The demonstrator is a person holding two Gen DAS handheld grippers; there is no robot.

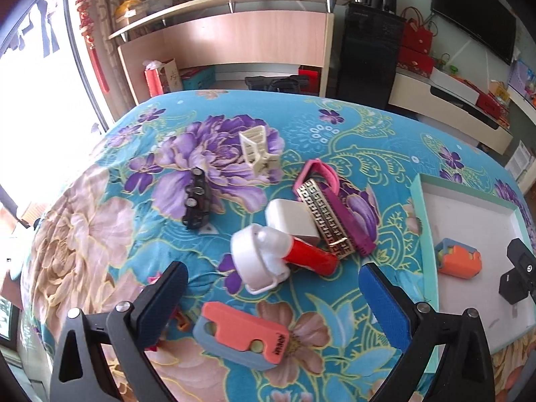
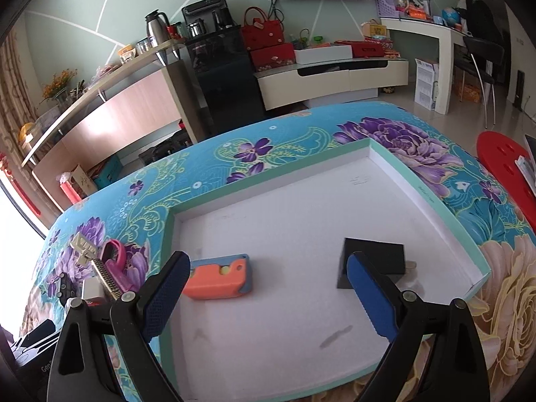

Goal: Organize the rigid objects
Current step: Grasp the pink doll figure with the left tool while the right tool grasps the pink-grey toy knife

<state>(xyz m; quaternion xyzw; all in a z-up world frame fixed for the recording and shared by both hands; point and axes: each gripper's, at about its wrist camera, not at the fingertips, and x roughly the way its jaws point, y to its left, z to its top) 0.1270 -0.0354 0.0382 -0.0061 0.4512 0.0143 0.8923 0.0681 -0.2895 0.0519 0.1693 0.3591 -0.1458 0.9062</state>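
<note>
My right gripper [image 2: 264, 288] spread wide, empty, over tray [image 2: 432, 197]; black block [image 2: 375, 258] near right wall. Left gripper [image 1: 273, 294] open, empty, above table's clutter.

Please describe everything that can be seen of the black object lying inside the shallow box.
The black charger is a flat, rectangular block with a matte, plastic-looking shell. A short metal prong sticks out of its side towards the right of the right wrist view. It lies flat on the white floor of the box, in the right part, apart from the walls and from the orange and blue piece. Nothing grips it: one blue pad of the right gripper covers its near edge in the picture, and contact cannot be judged.
</note>
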